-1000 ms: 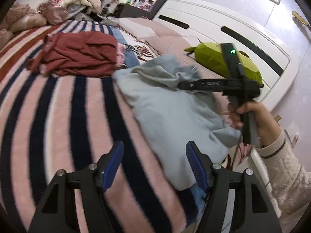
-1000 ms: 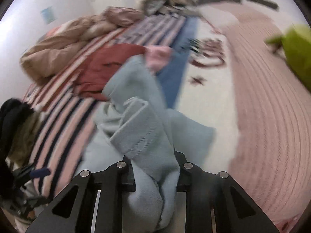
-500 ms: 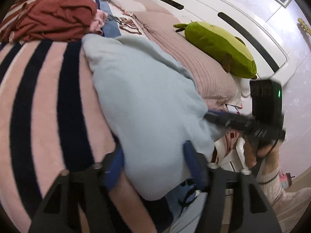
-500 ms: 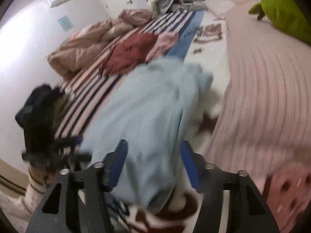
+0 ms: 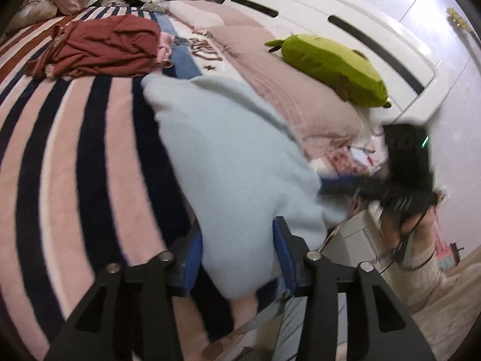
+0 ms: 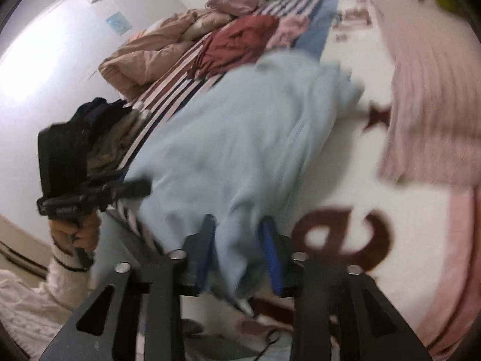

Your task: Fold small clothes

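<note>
A light blue garment lies spread on the striped bed, its near end hanging over the bed's edge; it also shows in the right wrist view. My left gripper has its blue pads either side of the garment's near left corner, fabric bulging between them. My right gripper has its pads around the garment's near right corner. Each gripper shows in the other's view, the right one blurred at the garment's right edge and the left one at its left edge. Both views are motion-blurred.
A dark red garment with a pink one beside it lies farther up the striped blanket. A green plush rests on the pink cover by the white headboard. A beige duvet is piled at the far side.
The right gripper let go of the bunched fabric and dropped to the near edge. The garment now lies flat. Both grippers have closed in on its near corners.
</note>
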The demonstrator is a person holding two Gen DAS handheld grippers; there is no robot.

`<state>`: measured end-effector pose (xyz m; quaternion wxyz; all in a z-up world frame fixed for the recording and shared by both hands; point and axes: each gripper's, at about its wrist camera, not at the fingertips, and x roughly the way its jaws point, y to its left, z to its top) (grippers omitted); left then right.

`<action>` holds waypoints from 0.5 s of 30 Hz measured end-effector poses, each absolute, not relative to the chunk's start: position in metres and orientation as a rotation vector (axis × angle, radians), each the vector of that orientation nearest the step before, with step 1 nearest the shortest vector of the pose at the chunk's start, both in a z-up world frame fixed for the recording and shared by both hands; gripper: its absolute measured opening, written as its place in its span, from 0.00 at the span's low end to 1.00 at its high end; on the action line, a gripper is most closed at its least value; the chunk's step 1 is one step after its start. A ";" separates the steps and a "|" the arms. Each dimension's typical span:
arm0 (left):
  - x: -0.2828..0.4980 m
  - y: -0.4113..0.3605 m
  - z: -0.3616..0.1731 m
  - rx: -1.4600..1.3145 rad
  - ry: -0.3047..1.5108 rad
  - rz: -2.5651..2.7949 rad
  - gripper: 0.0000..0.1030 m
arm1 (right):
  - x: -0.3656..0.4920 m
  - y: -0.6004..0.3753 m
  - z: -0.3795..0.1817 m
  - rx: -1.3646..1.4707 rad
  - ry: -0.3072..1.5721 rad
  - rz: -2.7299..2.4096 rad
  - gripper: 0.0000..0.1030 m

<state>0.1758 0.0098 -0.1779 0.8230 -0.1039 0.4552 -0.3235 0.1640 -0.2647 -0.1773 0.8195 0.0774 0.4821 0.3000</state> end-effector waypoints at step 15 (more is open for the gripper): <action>0.190 0.014 -0.169 -0.242 0.919 -0.652 0.64 | 0.304 -0.265 -0.184 0.076 0.947 0.325 0.13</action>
